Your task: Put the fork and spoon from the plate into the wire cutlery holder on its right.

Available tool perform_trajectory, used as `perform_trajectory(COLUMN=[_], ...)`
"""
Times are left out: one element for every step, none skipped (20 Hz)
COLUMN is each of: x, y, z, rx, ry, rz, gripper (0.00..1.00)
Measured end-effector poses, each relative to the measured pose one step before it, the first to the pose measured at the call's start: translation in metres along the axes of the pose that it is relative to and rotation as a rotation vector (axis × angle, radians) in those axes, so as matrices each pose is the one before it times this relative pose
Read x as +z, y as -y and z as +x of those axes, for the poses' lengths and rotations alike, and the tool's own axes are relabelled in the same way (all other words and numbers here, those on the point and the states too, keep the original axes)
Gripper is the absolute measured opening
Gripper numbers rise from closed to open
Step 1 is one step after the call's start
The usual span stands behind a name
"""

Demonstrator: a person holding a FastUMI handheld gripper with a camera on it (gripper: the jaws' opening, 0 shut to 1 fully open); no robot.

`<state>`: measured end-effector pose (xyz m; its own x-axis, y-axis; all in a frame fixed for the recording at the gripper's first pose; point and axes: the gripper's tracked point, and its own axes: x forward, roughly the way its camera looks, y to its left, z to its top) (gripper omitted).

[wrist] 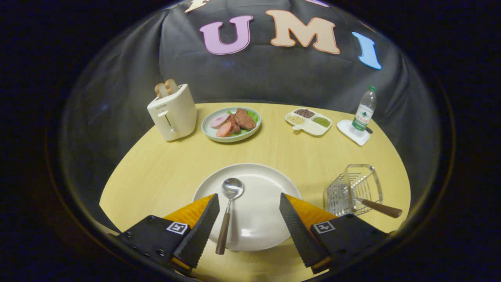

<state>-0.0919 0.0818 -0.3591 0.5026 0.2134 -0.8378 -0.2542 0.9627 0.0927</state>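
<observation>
Wooden-handled spoon [228,213] lies between the spread fingers [207,219].

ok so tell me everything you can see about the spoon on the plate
The spoon has a shiny metal bowl and a dark brown, wood-looking handle. It lies flat on the white plate, bowl pointing away toward the far side of the table, handle end reaching past the plate's near rim. It sits between the open tongs, nearer the left finger, neither finger touching it.

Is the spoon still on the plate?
Yes. The spoon lies on the white plate, between the open gripper's fingers.
</observation>
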Motion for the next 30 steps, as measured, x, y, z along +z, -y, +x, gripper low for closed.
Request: perform_trajectory(x=[-0.00649, -0.00618, -0.00591, -0.00500, -0.00572, -0.00637, -0.00569, -0.00511, -0.00529, -0.00455, -0.00330, -0.00259, -0.00218, -0.00162, -0.00183, -0.00104, -0.00136, 0.00053, -0.00064, -0.00065, -0.00210, 0.00193, -0.00046, 0.00052, 0.00013, 0.00118, 0.00025, 0.00301, 0.00195, 0.00174], y=[-0.00572, -0.00415, -0.00269, -0.00234, -0.00196, -0.00095, -0.00089, -0.00129, -0.00057, -0.00059, -0.00060, -0.00009, -0.00104, -0.00121, -0.00023, 0.00013, -0.00038, 0.00027, -0.00052, 0.00007, -0.00072, -0.00015, 0.00132, 0.00026, 0.00129, 0.00257, 0.00126, 0.00180, 0.00170, 0.00132], z=[0.00523, 0.00501, 0.00458, 0.00352, 0.00432, 0.00367, 0.00293, 0.00289, 0.00187, 0.00134, 0.00176, 0.00103, 0.00138, 0.00026, 0.00060, -0.00003, 0.00050, 0.00015, -0.00046, 0.00015, -0.00360, 0.00212, 0.00222, -0.00085, -0.00300, -0.00310, -0.00507, -0.00455, -0.00362, -0.00374], rx=[0.00774, 0.00223, 0.00045, -0.00163, -0.00307, -0.00540, -0.00227, -0.00379, -0.00158, -0.00426, -0.00169, -0.00161, 0.00144, -0.00096, -0.00244, -0.00402, 0.00292, -0.00151, 0.00366, 0.00250, 0.00615, 0.00682, 0.00545, 0.00557, 0.00229, 0.00123, 0.00356, 0.00678, 0.01059, 0.01047], ry=[-0.01851, -0.01746, -0.02151, -0.01996, -0.02092, -0.02429, -0.02086, -0.01986, -0.02016, -0.01747, -0.01362, -0.01089, -0.00901, -0.00903, -0.00877, -0.00860, -0.00702, -0.00391, -0.01006, -0.01119, -0.01179, -0.00804, -0.01251, -0.00535, -0.00330, -0.00577, -0.00215, 0.00241, -0.00278, -0.00667], rz=[-0.01132, -0.01331, -0.01539, -0.01299, -0.01089, -0.01265, -0.01267, -0.01155, -0.01051, -0.00986, -0.00657, -0.00435, -0.00215, -0.00258, -0.00306, -0.00297, 0.00059, 0.00248, 0.00502, 0.00347, 0.00194, -0.00059, -0.00164, -0.00068, 0.00070, -0.00108, 0.00417, 0.01074, 0.00987, 0.00638], gripper=[0.99, 0.99, 0.99, 0.99, 0.99, 0.99, 0.99, 0.99, 0.92, 0.85, 0.79, 0.72, 0.65, 0.58, 0.51, 0.44, 0.38, 0.31, 0.24, 0.17, 0.15, 0.11, 0.11, 0.11, 0.11, 0.11, 0.11, 0.11, 0.11, 0.11])
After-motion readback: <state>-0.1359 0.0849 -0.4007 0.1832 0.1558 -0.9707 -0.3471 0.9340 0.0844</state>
